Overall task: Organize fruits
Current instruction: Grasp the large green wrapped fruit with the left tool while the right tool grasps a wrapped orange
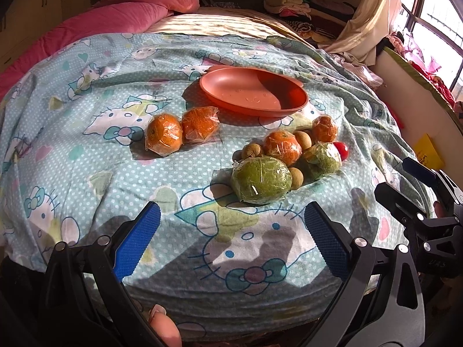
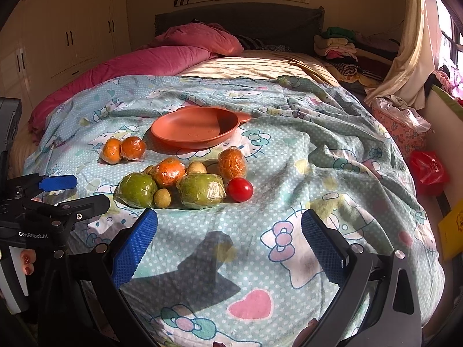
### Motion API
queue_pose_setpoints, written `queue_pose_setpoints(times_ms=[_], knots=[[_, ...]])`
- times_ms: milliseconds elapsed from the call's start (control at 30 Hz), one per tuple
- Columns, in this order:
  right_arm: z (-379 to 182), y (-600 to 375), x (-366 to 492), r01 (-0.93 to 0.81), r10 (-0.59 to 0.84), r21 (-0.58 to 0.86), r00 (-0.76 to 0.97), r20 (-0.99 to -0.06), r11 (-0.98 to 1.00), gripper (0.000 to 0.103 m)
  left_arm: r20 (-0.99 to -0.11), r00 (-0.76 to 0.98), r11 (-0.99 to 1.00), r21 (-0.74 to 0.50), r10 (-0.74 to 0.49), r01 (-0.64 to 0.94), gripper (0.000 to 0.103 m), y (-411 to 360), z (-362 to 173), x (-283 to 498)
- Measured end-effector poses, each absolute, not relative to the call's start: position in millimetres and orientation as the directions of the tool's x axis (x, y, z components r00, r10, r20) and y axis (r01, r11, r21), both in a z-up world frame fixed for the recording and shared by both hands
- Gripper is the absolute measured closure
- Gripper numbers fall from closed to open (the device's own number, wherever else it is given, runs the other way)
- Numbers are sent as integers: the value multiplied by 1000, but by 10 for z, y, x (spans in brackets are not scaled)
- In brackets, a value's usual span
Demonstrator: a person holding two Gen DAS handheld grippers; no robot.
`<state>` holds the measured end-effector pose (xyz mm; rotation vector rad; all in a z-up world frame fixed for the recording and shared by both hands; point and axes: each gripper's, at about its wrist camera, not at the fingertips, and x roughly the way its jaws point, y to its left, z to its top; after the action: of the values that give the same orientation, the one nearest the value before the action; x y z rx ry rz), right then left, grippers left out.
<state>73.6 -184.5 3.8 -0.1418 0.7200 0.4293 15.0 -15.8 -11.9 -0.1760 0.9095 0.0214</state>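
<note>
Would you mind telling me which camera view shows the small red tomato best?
The right wrist view: the red tomato lies fully exposed on the blanket beside a wrapped green fruit. In the left wrist view that green fruit hides most of the tomato.

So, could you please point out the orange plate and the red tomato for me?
orange plate [image 2: 185, 128], right wrist view, bare inner floor.
red tomato [image 2: 240, 189], right wrist view, middle of its skin.

Home bedroom: bed [image 2: 260, 66], wardrobe [image 2: 66, 29], folded clothes [image 2: 335, 46].
</note>
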Motion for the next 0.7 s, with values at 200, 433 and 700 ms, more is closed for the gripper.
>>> queue_pose_setpoints(times_ms=[200,433,700], knots=[[39,-1922,938,-405,300,1,676,-674,914,4,-798,592,980,-189,-114,-68,9,-179,-214,297],[11,-1838,1277,-453,316,-8,635,-705,892,4,-797,586,974,-219,-143,-60,15,-187,-216,425],[-123,-1731,1691,-490,364,72,533,-764,869,4,-816,552,971,-234,-174,-40,39,-232,-292,510]])
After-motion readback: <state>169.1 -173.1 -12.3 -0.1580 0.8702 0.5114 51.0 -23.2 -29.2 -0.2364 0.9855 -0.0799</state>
